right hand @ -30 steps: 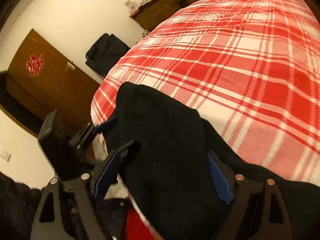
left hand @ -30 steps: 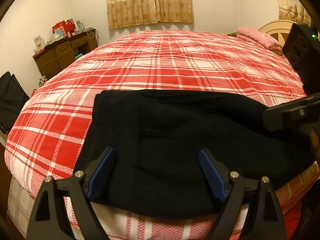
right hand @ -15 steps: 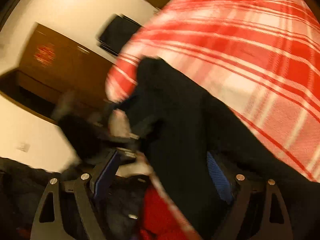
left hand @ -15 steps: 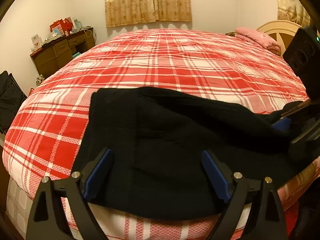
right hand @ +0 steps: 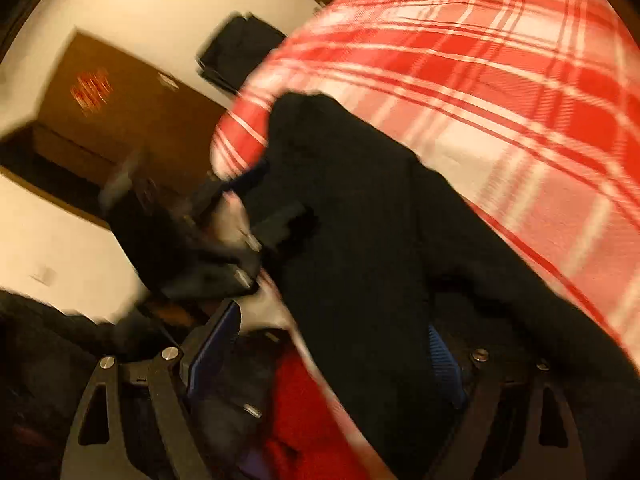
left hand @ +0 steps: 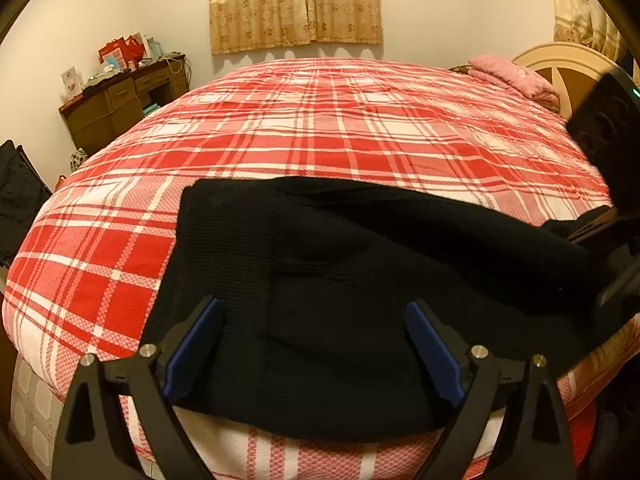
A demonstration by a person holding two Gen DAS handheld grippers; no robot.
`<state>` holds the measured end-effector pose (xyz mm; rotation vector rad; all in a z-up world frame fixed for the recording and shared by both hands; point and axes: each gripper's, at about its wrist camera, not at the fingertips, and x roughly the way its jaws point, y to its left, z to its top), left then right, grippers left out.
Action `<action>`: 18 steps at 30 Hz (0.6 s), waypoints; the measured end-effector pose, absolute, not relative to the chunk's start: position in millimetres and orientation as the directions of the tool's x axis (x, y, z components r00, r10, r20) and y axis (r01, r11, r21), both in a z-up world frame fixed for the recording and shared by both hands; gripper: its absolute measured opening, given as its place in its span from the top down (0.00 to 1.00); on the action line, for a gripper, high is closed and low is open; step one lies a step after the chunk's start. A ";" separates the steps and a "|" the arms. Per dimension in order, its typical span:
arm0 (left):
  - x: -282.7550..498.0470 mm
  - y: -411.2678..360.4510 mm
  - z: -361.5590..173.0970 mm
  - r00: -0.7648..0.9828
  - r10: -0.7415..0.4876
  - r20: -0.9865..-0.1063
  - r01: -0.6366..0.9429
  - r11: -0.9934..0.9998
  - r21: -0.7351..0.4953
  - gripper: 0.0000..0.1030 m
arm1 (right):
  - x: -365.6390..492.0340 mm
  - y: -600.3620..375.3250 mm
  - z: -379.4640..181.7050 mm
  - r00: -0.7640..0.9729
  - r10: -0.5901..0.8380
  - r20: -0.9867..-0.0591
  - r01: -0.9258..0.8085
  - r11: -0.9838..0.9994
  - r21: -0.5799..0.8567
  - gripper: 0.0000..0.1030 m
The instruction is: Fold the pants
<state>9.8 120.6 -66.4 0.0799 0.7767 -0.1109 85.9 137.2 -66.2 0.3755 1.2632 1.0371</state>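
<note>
- The pants lie on the near edge of the bed, in the same spot as a second ago; in the left wrist view their outline has hardly changed.
- The left gripper has just been opening its jaws; they stand wide, with the cloth under and between them but no pad pressing on it.
- The right gripper has swung since a second ago: its view is now smeared, and the door and wall take up more of the left side than before.
- The right jaws are as wide as before; the pants run between them, and the right pad is partly hidden by cloth. No grip can be made out.
- In the left wrist view the right gripper now sits lower at the right edge, against the far end of the pants.
- The long axis of the pants runs along the bed's near edge, left to right in the left wrist view.
- The ribbed band is at the left end; the cloth narrows toward the right.
- They are black, soft, doubled over, with the near hem hanging slightly past the mattress edge.
- The bed has a red and white plaid cover.
- Beyond it: a pink pillow, a brown dresser, beige curtains.
</note>
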 end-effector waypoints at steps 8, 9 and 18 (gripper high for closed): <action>11.5 120.8 -66.3 0.704 -0.075 -0.706 0.130 0.991 0.025 0.07 | 117.8 156.1 -66.3 0.169 0.823 -0.543 -0.460 0.553 0.695 0.15; 11.2 120.6 -66.5 0.704 -0.075 -0.706 0.130 0.991 0.024 0.07 | 119.3 155.2 -63.5 0.195 0.802 -0.564 -0.470 0.581 0.664 0.15; 11.9 117.6 -70.7 0.701 -0.066 -0.710 0.134 0.990 0.041 0.07 | 159.0 105.4 -59.8 0.293 0.712 -0.638 -0.432 0.694 0.576 0.32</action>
